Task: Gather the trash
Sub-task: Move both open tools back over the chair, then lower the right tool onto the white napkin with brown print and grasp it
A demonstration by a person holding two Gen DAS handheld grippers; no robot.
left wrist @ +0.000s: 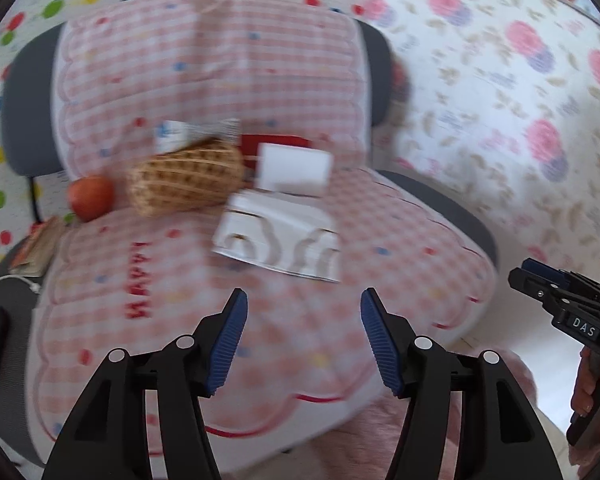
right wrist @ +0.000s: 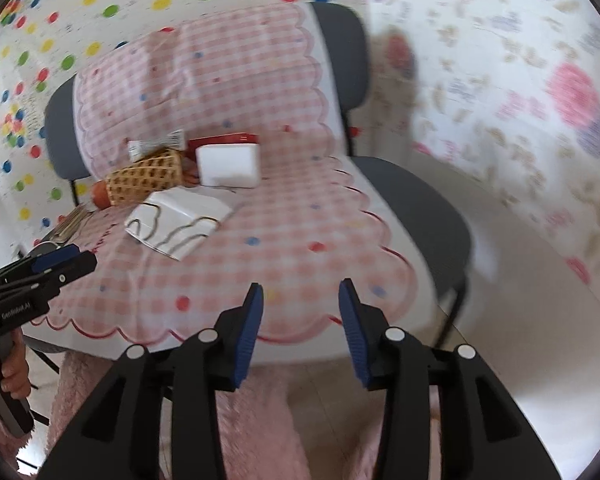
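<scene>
A white paper wrapper with brown wavy lines point(left wrist: 280, 240) lies on a pink checked cloth point(left wrist: 320, 320) over a seat; it also shows in the right wrist view point(right wrist: 176, 224). Behind it lie a tipped wicker basket point(left wrist: 188, 180), a white box point(left wrist: 294, 170), a red box point(left wrist: 268, 144), a small printed packet point(left wrist: 196, 132) and an orange-red fruit point(left wrist: 91, 196). My left gripper point(left wrist: 304, 304) is open and empty, a little short of the wrapper. My right gripper point(right wrist: 302, 296) is open and empty over the cloth's front edge.
The grey seat point(right wrist: 420, 200) and backrest point(right wrist: 340, 48) stand against walls with coloured dots and pink flowers. A brown item point(left wrist: 36, 248) lies at the seat's left edge. A pink fluffy rug point(right wrist: 260, 420) lies on the floor below.
</scene>
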